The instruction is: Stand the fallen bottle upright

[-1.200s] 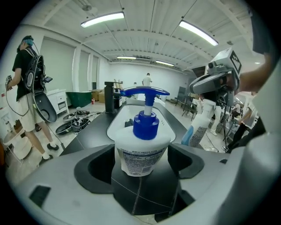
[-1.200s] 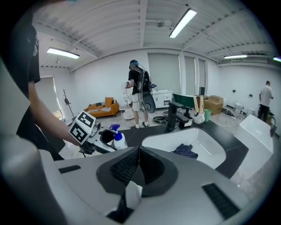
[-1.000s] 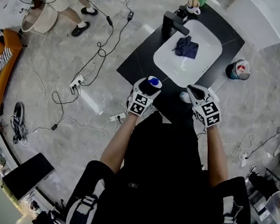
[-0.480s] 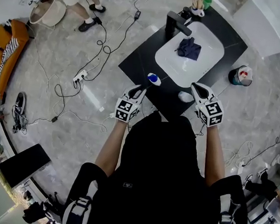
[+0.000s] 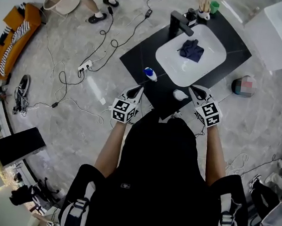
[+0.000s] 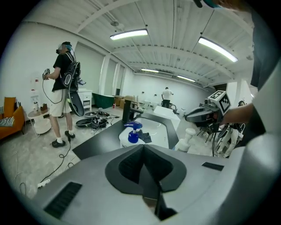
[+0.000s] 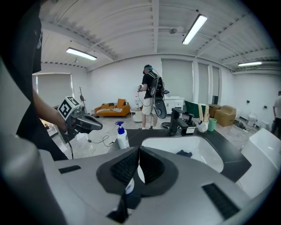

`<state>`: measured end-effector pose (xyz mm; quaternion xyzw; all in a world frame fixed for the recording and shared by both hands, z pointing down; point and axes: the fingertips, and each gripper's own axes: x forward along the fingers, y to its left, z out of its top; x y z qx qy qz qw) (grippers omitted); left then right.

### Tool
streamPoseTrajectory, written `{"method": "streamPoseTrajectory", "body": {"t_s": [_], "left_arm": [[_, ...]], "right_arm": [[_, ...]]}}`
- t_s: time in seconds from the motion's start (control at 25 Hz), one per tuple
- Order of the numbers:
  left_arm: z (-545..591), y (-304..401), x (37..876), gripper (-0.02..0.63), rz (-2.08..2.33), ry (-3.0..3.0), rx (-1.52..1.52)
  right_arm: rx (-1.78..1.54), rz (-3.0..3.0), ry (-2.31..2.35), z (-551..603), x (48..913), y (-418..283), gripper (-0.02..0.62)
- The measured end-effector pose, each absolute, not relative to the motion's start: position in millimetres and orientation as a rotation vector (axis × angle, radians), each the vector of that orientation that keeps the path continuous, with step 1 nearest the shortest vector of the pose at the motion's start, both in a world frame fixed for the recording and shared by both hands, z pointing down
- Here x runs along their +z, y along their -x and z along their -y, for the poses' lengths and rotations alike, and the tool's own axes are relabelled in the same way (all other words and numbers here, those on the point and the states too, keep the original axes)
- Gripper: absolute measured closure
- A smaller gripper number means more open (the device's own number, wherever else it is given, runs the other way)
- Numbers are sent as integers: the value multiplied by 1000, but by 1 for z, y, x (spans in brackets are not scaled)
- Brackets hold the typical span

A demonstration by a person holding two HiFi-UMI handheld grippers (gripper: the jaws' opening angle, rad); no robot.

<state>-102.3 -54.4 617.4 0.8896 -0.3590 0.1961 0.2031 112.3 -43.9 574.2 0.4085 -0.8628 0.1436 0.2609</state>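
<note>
- The blue-capped bottle [image 5: 150,74] stands upright near the left edge of the counter [image 5: 142,55], beside the sink [image 5: 163,51].
- The left gripper [image 5: 139,89] is near it, at that same edge. Its jaws have just been closing and now meet on nothing.
- The right gripper [image 5: 193,89] is closed and empty, just beside a white bottle [image 5: 180,95] near the front corner.

The bottle [image 5: 150,74], white with a blue pump head, stands upright on the black table [image 5: 139,59], close to that table's left edge and just beside the white sink [image 5: 212,57].
</note>
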Motion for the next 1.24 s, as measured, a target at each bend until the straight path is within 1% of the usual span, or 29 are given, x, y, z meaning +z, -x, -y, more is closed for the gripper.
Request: {"method": "streamPoseTrajectory", "body": {"t_s": [0.48, 0.96, 1.24], "left_arm": [[21, 69, 606, 592, 1157, -2407, 501], [-15, 60, 616, 592, 1273, -2306, 468], [-41, 60, 621, 592, 1309, -2257, 469]], "right_arm": [[338, 2367, -919, 29, 581, -138, 535], [317, 2392, -807, 16, 591, -153, 535], [317, 2400, -748, -1, 596, -150, 535]]}}
